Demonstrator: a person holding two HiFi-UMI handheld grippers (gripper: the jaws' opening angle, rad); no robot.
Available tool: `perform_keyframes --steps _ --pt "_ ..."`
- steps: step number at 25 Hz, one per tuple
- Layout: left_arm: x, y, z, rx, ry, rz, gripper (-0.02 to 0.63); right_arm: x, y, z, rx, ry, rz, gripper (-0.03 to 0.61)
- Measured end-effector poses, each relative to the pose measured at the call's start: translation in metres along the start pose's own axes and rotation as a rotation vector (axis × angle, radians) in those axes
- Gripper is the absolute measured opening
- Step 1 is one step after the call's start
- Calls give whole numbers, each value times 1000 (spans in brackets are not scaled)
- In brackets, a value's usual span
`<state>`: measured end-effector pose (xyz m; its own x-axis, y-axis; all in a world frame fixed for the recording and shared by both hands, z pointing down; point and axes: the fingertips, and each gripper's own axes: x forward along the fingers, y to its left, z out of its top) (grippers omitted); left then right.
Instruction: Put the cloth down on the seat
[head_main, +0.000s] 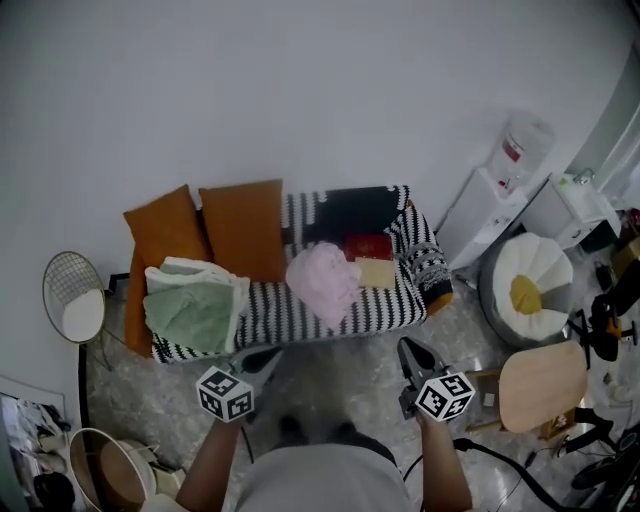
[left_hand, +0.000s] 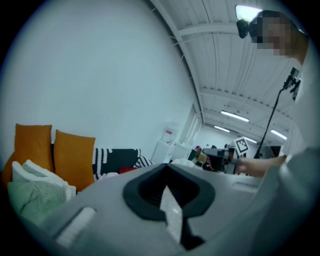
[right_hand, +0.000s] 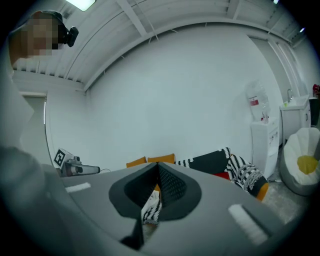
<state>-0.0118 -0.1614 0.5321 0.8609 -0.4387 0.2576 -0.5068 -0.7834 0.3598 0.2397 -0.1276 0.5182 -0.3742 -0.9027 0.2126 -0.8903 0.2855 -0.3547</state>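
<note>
Closest to the lens, just in front of the sofa (head_main: 300, 312), the left tool (head_main: 268, 358) points at the front edge with its jaws together and nothing between them; its own view shows only a thin sliver of background through the slit. On the sofa's left end, ahead and to the left of that tool, a green and white pile (head_main: 195, 305) rests against two orange cushions (head_main: 240, 228).

A pink cloth (head_main: 322, 282) lies bunched on the middle of the striped seat. Its longer side runs from the sofa's back toward the front edge. It sits ahead of both tools and between them, a little nearer the left one, and touches neither. A red thing (head_main: 368, 246) and a pale yellow one (head_main: 376, 272) lie just to its right.

Off the sofa's right half, the right tool (head_main: 410, 352) is likewise closed and empty.

With the pink cloth on the seat and both tools apart from it, the putting down looks finished.
</note>
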Motion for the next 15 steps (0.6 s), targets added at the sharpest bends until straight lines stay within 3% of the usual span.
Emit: perform_keyframes --steps 8,15 --pt "21 -37 9 35 -14 37 2 -31 -19 18 -34 -1 67 5" --pt "26 -47 11 47 -16 48 2 -36 -30 18 -33 6 74 5"
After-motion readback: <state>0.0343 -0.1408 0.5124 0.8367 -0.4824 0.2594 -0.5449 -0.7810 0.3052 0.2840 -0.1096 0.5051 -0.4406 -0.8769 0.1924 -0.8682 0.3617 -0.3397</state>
